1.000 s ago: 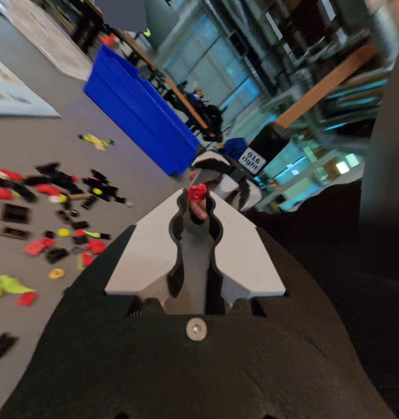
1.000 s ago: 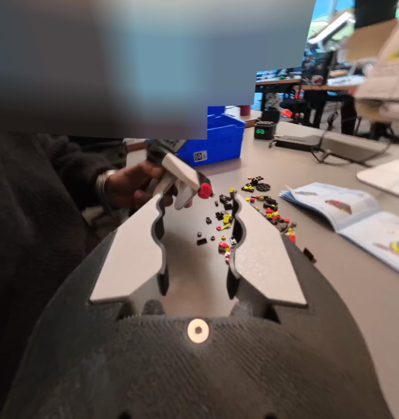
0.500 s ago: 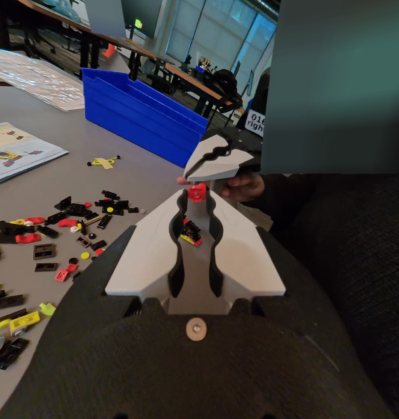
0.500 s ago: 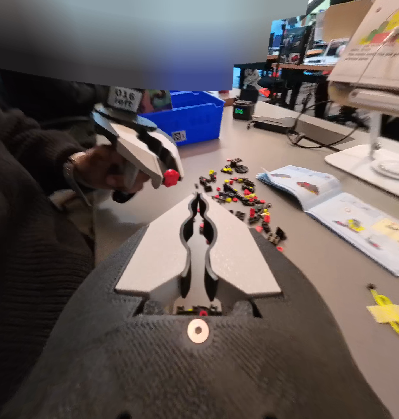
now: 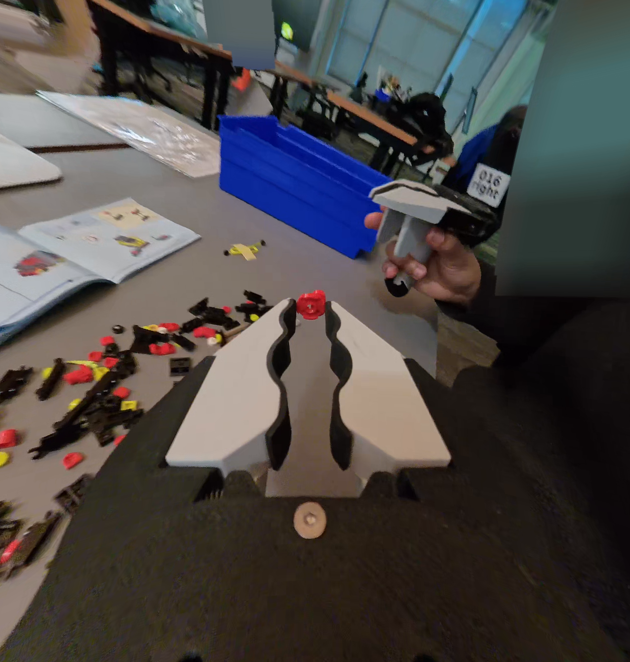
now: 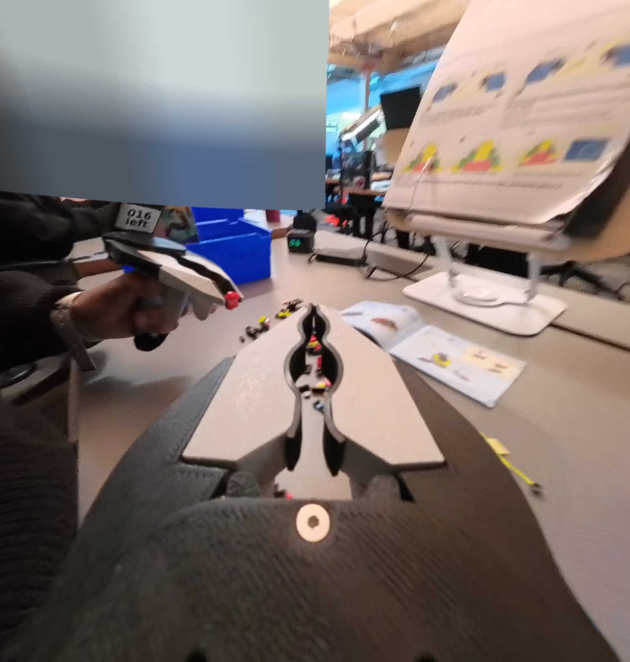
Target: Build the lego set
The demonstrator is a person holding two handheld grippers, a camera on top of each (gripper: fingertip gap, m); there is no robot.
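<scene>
Right tool (image 6: pixel 311 307) swung aside, left tool (image 5: pixel 310 304) pinching red piece (image 5: pixel 310 305)

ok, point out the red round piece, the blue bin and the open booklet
red round piece (image 5: pixel 310 305), left wrist view, its front face, between the left claw's tips.
blue bin (image 5: pixel 299 186), left wrist view, its long side wall.
open booklet (image 5: pixel 91 243), left wrist view, its right-hand page.

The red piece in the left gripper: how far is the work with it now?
Done: the red piece is off the table, pinched at the left gripper tips. In hand: only that; the right gripper is shut with nothing in it. Left: it is joined to nothing, and the loose pieces lie unassembled beside the booklet.
</scene>
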